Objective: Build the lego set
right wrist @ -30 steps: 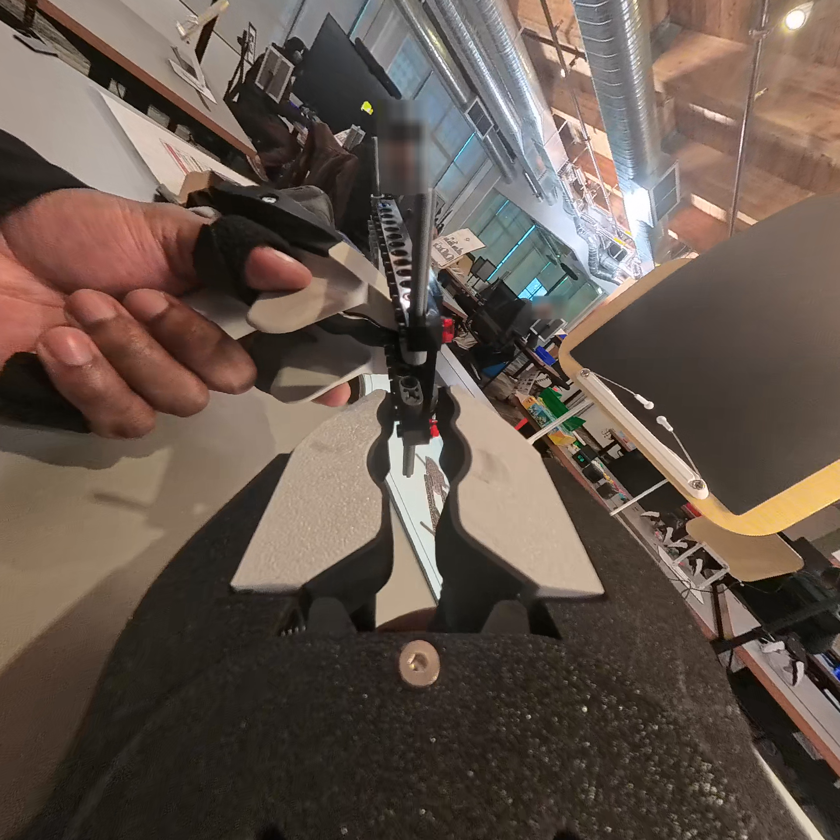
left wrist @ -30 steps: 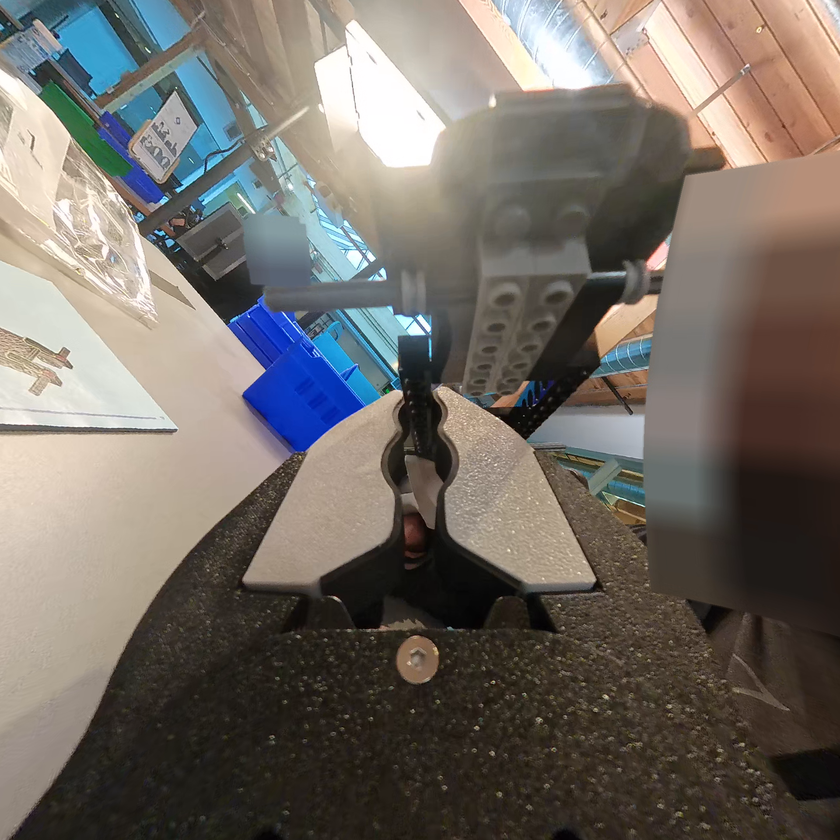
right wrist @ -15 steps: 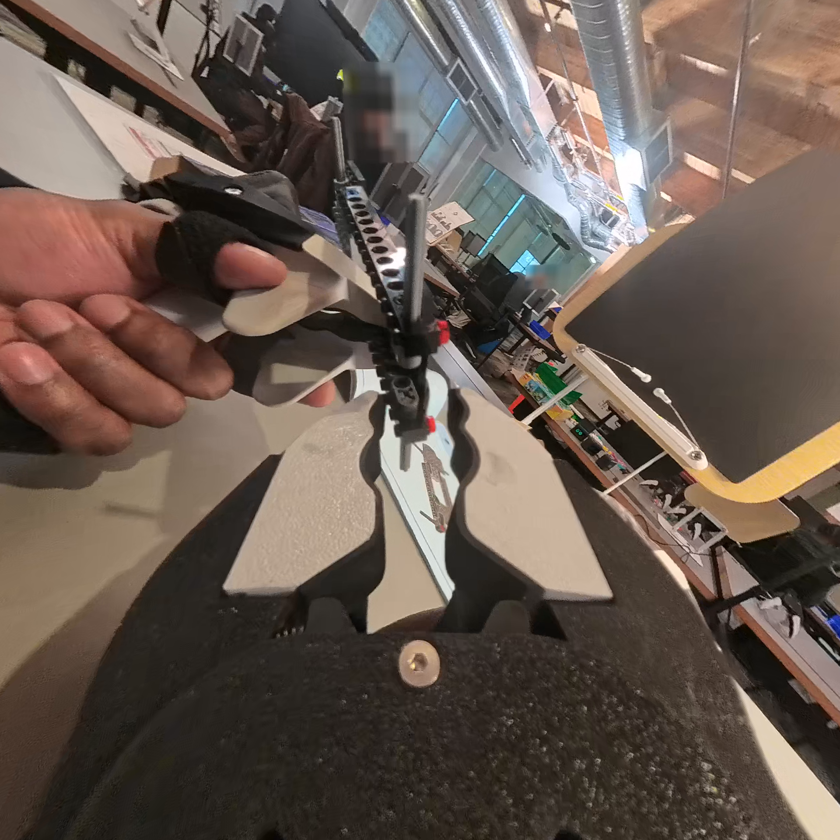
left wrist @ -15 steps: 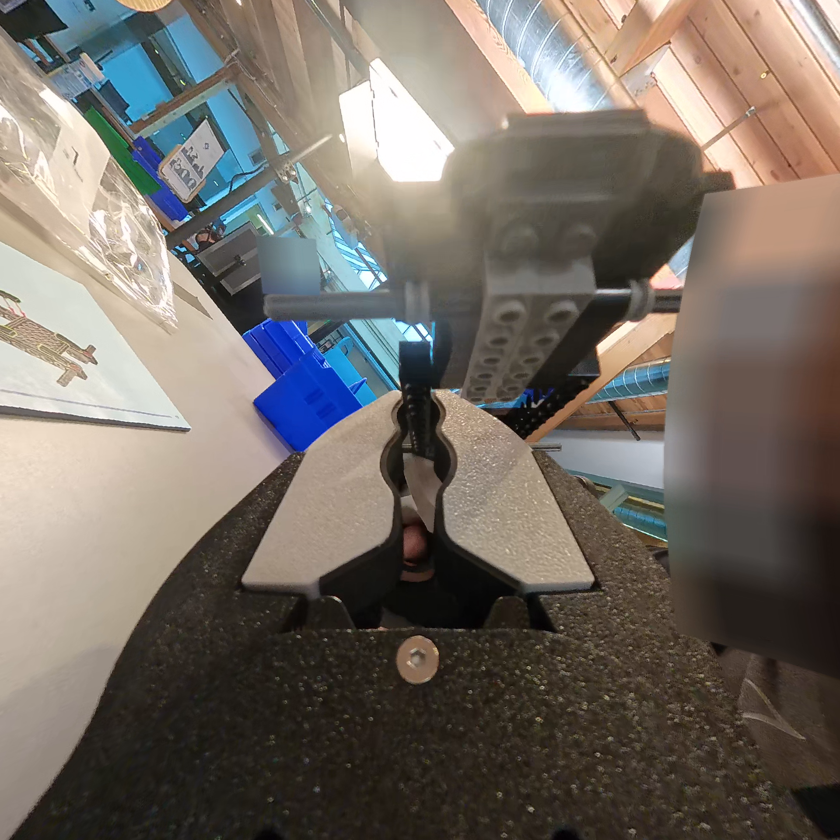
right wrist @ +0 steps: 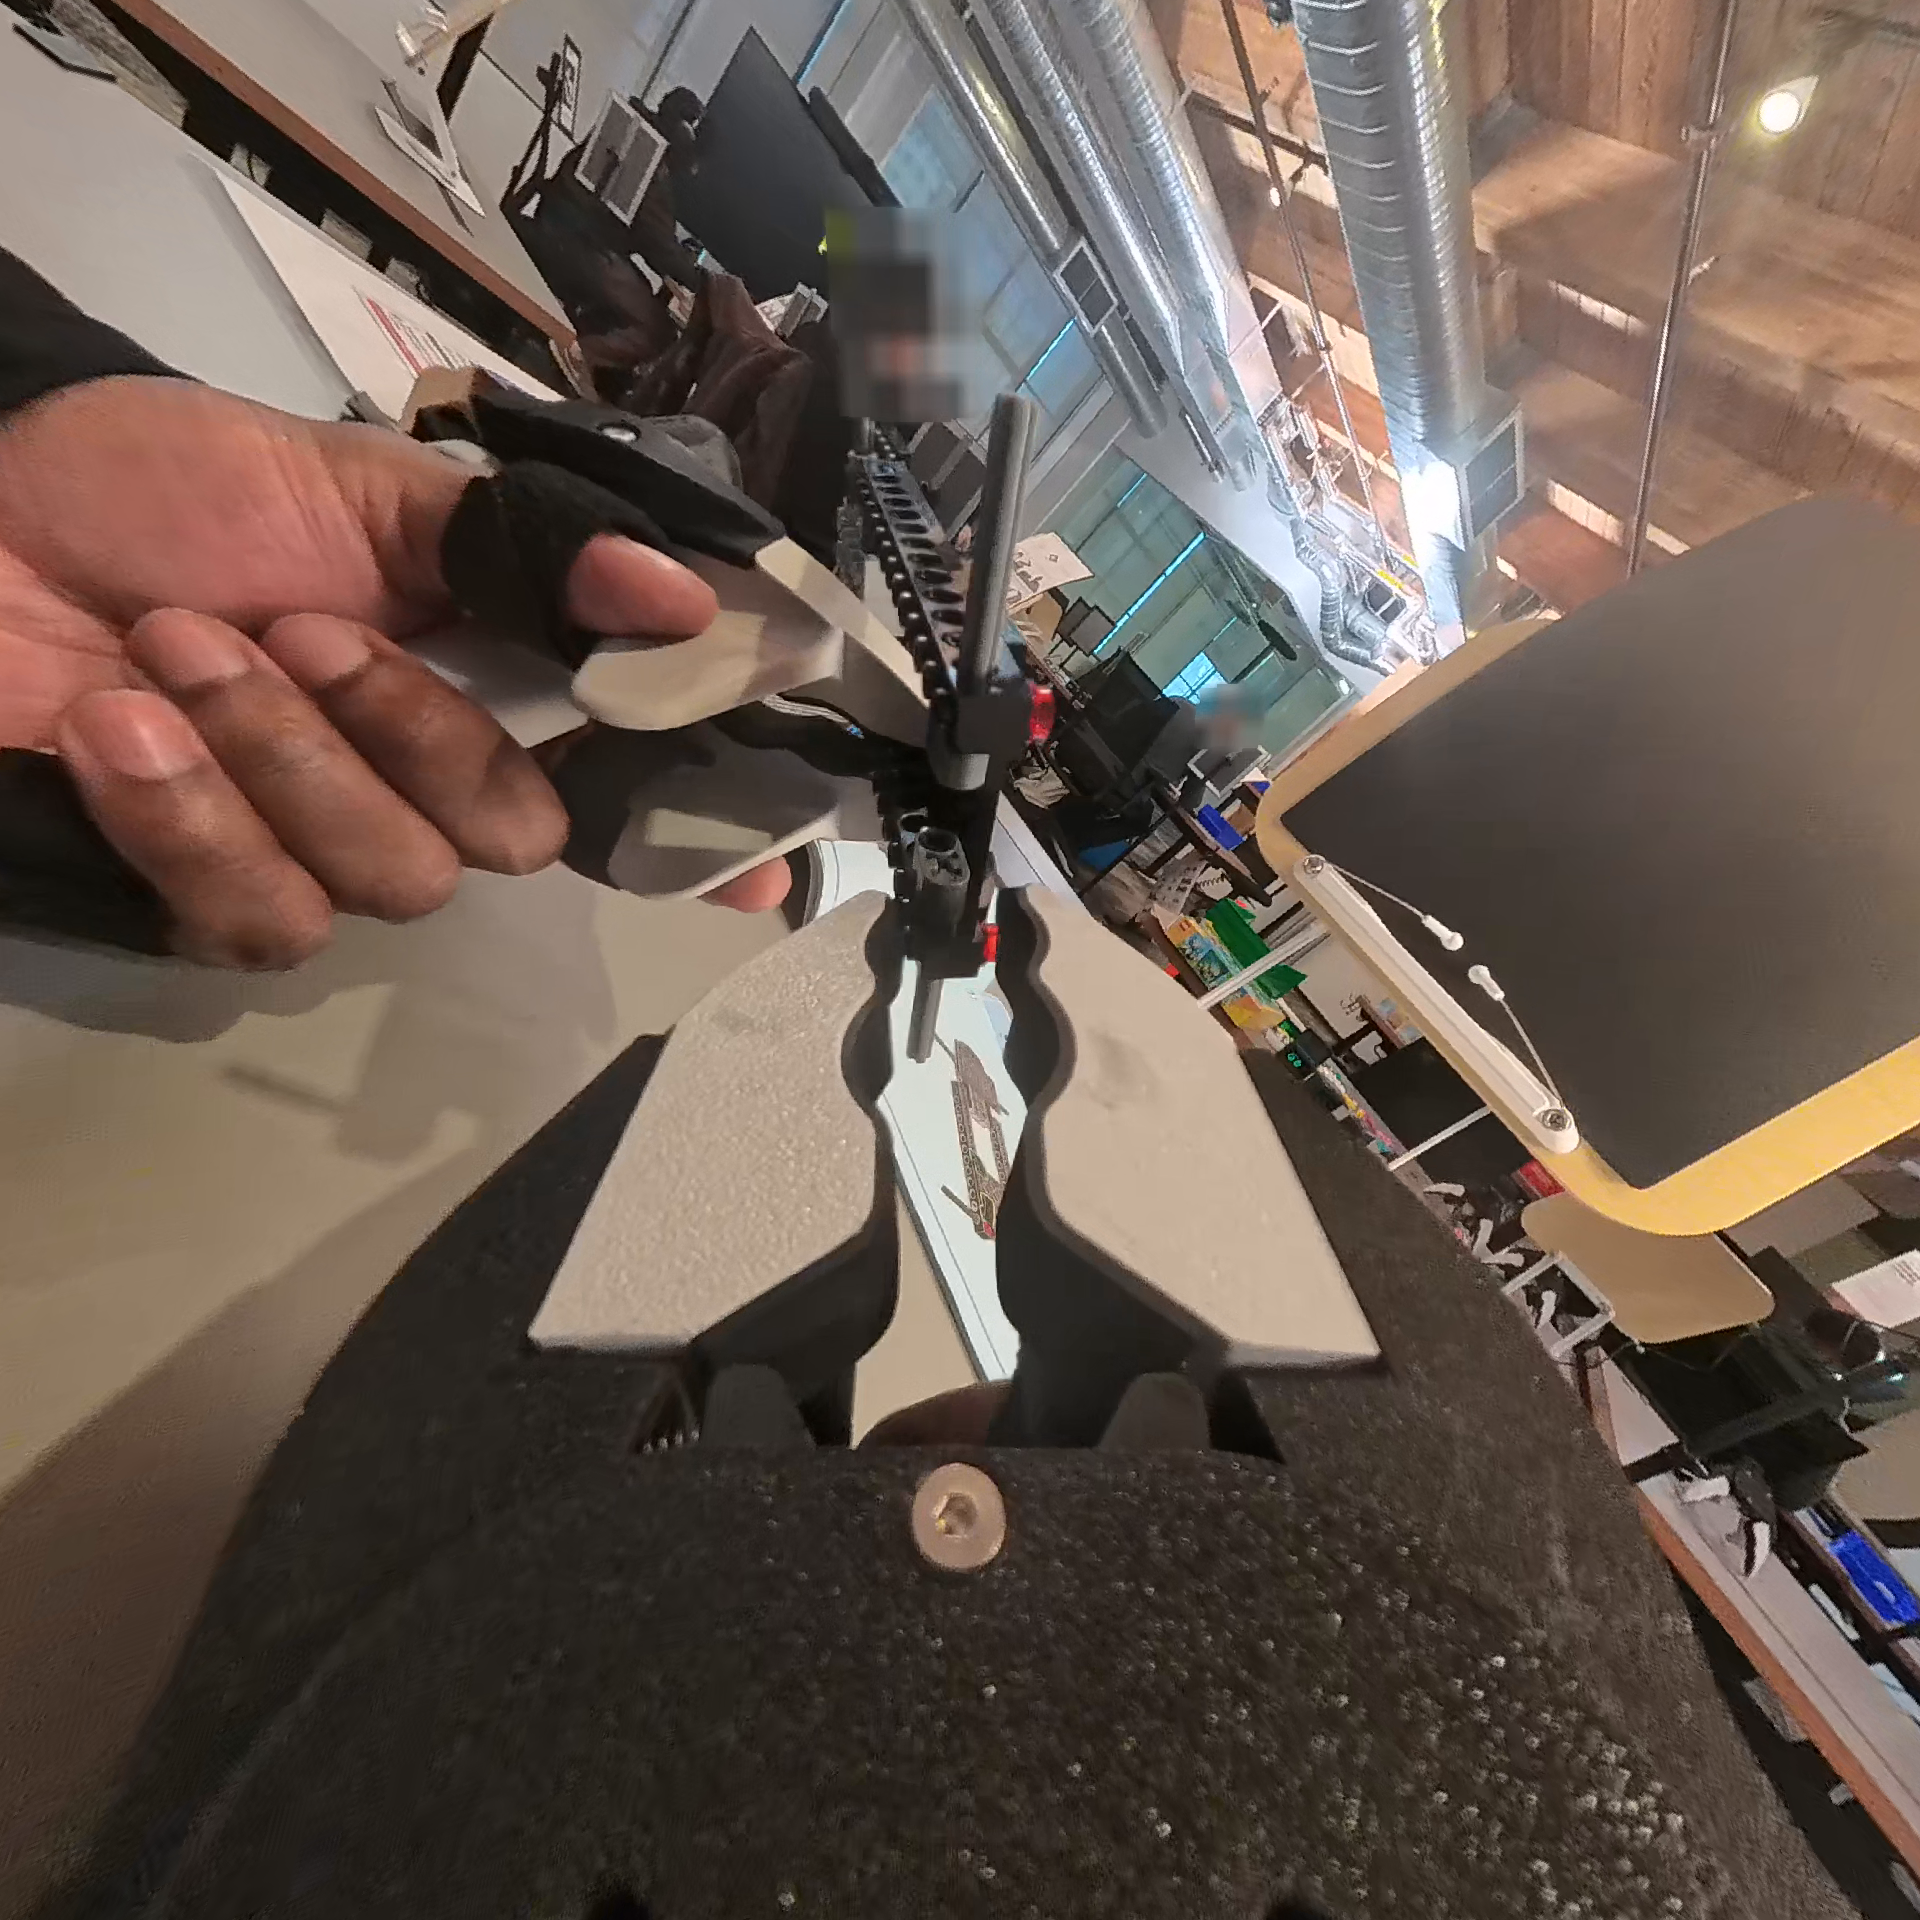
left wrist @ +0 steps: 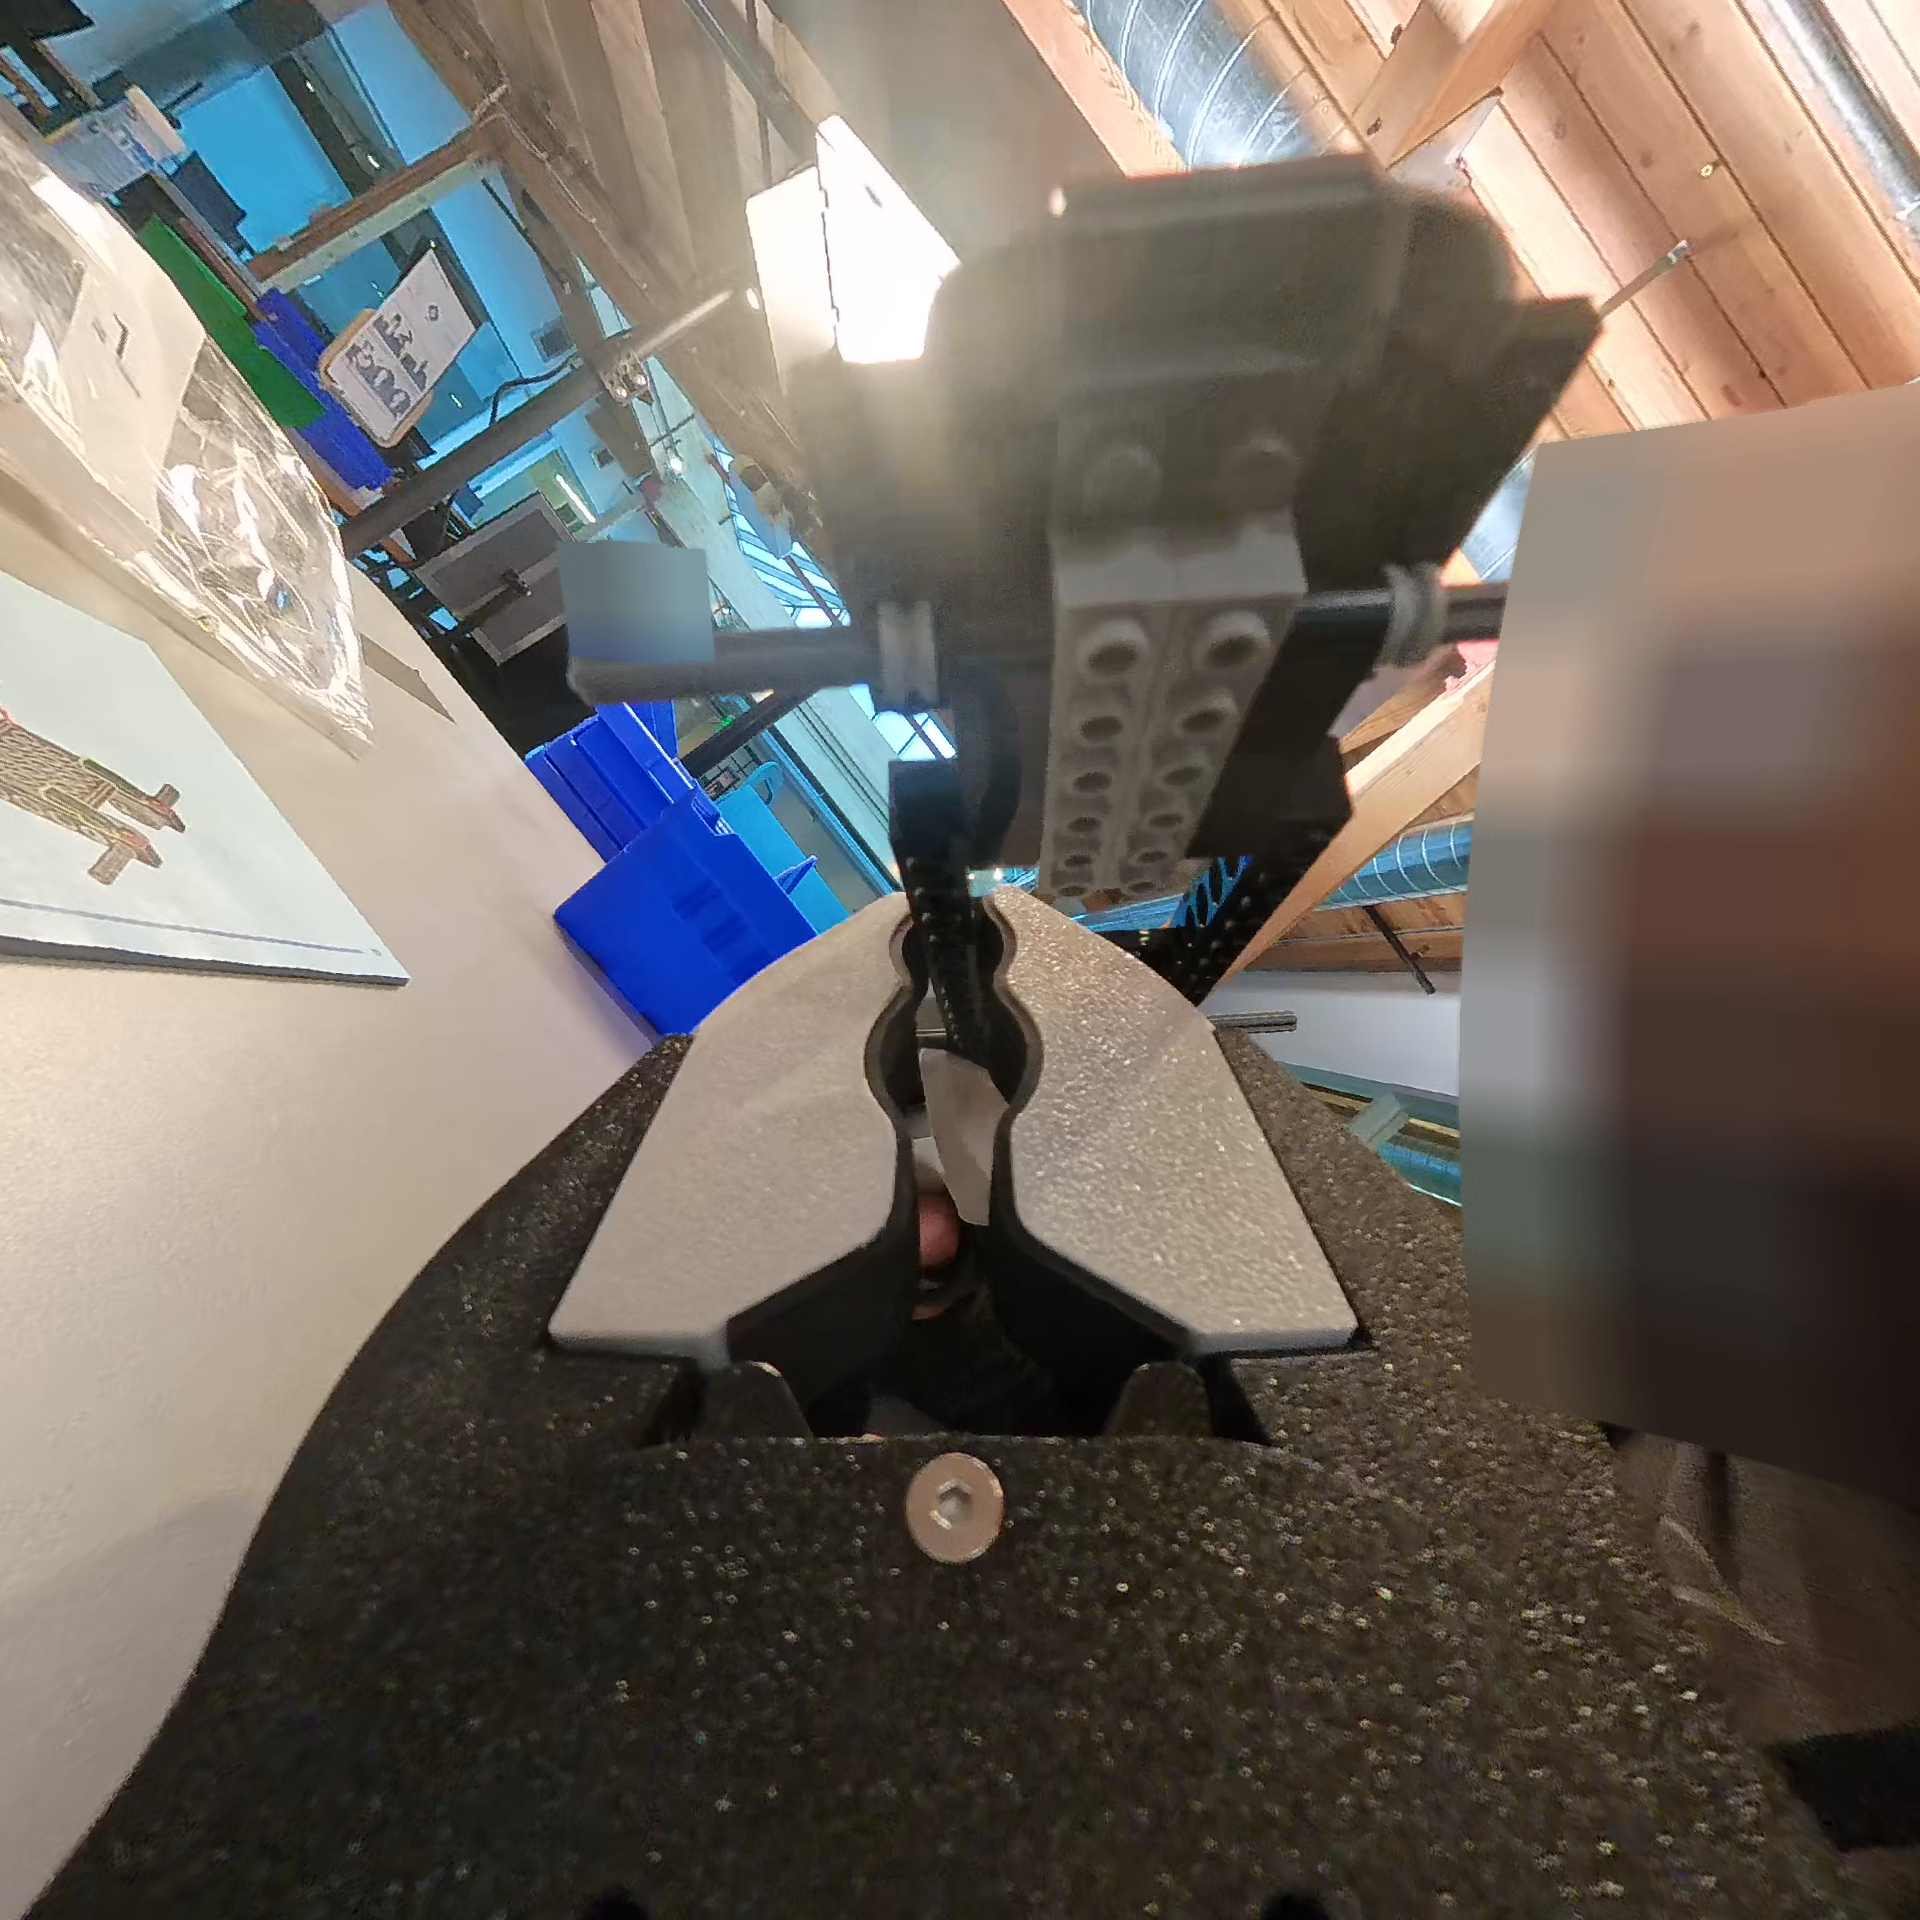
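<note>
My left gripper point(left wrist: 951, 925) is shut on a black holed beam point(left wrist: 940, 862), part of a small black toy assembly held in the air. A grey axle point(left wrist: 748, 665) crosses the assembly. My right gripper shows blurred above it, one grey finger point(left wrist: 1164, 748) against the assembly. In the right wrist view my right gripper point(right wrist: 940, 914) is shut on the assembly's lower black block point(right wrist: 935, 883), which has a red pin point(right wrist: 989, 940). The grey axle point(right wrist: 997, 540) runs up through it. The left gripper point(right wrist: 862, 748), held by a hand point(right wrist: 260, 727), grips the long beam point(right wrist: 914, 582) from the left.
A pale table point(left wrist: 260, 1195) lies below with a printed sheet point(left wrist: 104, 831) and clear plastic bags point(left wrist: 239, 520). Blue bins point(left wrist: 675, 883) stand beyond its edge. A black chair with a wooden rim point(right wrist: 1558, 831) is at the right. Another printed sheet point(right wrist: 966, 1122) lies under my right fingers. My left and right fingertips are right by each other.
My right jaws opened a little around the lower block, then closed on it again. The left gripper kept its hold on the beam; the assembly tilted slightly.
</note>
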Demonstrator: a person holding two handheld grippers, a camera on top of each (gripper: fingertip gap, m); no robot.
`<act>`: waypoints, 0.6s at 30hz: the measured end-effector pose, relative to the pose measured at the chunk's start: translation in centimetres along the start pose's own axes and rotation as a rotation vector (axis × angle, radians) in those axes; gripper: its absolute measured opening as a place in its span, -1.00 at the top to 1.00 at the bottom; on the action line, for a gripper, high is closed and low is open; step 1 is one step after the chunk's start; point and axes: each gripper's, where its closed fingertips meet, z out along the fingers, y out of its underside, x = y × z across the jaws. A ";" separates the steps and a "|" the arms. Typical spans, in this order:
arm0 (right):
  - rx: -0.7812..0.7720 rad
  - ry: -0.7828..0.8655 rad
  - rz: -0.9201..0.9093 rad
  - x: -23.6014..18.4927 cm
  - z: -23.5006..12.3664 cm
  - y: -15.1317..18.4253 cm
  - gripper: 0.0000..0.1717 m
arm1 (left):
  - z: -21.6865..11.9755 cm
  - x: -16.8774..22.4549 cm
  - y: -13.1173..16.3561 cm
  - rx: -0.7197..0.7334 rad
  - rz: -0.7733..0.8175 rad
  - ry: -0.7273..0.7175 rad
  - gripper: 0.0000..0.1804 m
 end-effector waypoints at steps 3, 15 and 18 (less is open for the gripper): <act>-0.003 -0.017 -0.006 -0.2 0.0 0.0 0.81 | 0.0 0.0 -0.1 0.007 0.011 -0.005 0.91; -0.006 0.019 -0.023 0.1 -0.1 0.1 0.63 | -0.2 -0.3 -0.2 -0.006 -0.005 -0.020 0.91; -0.007 0.016 -0.048 0.0 -0.1 0.1 0.60 | -0.2 -0.2 -0.2 -0.021 0.003 -0.017 0.91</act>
